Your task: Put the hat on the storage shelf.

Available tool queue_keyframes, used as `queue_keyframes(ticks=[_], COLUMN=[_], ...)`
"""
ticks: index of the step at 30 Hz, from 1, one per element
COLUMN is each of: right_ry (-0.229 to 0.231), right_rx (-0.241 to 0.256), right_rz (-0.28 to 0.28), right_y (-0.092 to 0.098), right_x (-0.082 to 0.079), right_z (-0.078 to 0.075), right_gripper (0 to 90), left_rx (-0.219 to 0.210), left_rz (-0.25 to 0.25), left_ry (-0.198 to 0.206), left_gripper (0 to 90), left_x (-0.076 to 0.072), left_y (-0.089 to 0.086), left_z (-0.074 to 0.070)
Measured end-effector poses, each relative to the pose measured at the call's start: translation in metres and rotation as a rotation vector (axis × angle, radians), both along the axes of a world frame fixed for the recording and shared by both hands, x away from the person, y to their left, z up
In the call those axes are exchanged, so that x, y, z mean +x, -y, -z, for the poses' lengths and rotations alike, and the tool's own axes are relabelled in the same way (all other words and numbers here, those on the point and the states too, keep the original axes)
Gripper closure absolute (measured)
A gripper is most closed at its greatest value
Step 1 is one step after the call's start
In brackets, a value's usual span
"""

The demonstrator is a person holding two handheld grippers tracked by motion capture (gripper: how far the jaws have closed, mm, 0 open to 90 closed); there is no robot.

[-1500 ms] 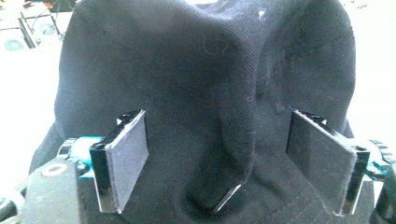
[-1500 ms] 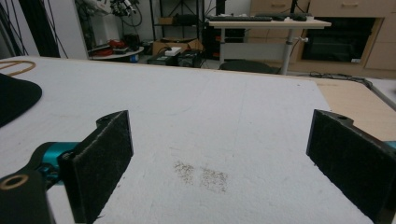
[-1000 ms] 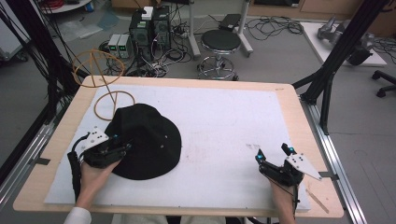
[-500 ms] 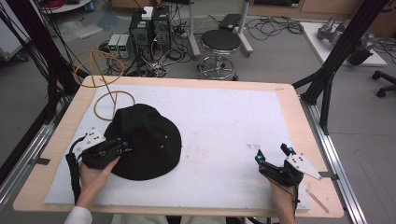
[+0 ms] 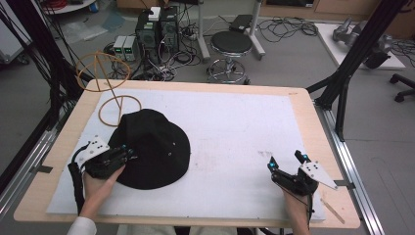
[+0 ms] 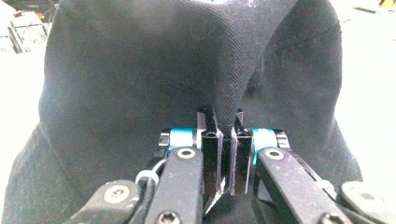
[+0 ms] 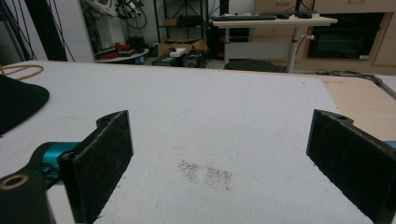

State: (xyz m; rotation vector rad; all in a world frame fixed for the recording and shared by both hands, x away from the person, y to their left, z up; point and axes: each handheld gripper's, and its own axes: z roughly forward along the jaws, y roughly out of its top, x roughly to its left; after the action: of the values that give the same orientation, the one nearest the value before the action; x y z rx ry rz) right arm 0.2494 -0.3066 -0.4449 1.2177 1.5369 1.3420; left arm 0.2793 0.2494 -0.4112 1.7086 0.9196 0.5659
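Worktop is carrying a black hat at its left-front, crown up, brim lying flat; roundish, so no clear long axis. It's looking soft, light, floppy; the brim edge is probably the best hold. Left gripper is pinching a fold of hat cloth. Right gripper is resting spread, well apart.

The hat is running past the left gripper view's edges. The left gripper tips are lying hidden against its cloth in the high view.
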Motion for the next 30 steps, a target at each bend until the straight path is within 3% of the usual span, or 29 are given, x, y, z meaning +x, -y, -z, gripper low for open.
queue_keyframes(ticks=[6,16,20,21,30], right_ry=[0.004,0.022,0.029,0.04,0.056], right_rx=[-0.007,-0.016,-0.019,-0.019,-0.008], right_rz=[-0.005,-0.01,-0.015,-0.018,-0.015], right_y=[-0.001,-0.003,-0.004,-0.003,-0.003], right_x=[0.0,-0.001,-0.002,-0.002,-0.004], right_z=[0.0,-0.002,-0.003,-0.003,-0.004], right_gripper=[6.4,6.4,6.4,6.4,6.4], left_rx=[0.002,-0.041,-0.061,-0.074,-0.097], left_rz=[-0.001,-0.002,-0.012,-0.016,0.001], left_ry=[0.039,0.089,0.127,0.152,0.205], left_gripper=[86.5,86.4,86.3,86.3,86.4], left_x=[-0.005,-0.012,-0.016,-0.018,-0.026], left_y=[0.003,0.006,0.007,0.006,0.01], left_z=[-0.004,-0.016,-0.02,-0.022,-0.035])
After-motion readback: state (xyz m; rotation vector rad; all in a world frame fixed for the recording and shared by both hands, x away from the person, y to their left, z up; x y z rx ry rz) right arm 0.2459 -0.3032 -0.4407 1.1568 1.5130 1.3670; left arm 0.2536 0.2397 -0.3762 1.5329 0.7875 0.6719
